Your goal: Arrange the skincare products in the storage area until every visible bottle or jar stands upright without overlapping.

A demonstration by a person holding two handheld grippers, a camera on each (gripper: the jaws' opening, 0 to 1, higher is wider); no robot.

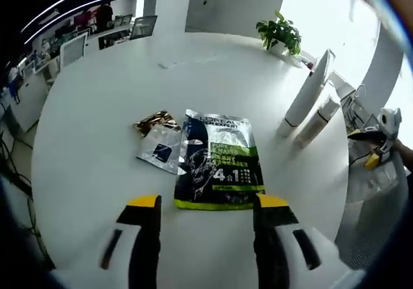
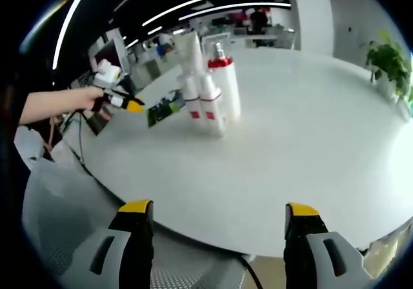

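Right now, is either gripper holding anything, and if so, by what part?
Nothing is held. The left gripper is open above the dark pouch, and the right gripper is open, short of the white bottles.

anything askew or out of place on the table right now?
Yes. The dark green sachet pack lies flat, overlapping a smaller silver sachet with a crumpled gold wrapper behind it. The white bottles stand upright, bunched together. No spills visible.

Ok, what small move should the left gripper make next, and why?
Probably ease the left gripper forward onto the near edge of the dark L'Oreal pouch: its jaws are open and empty, and the pouch lies flat on the white table, partly overlapping a silver sachet.
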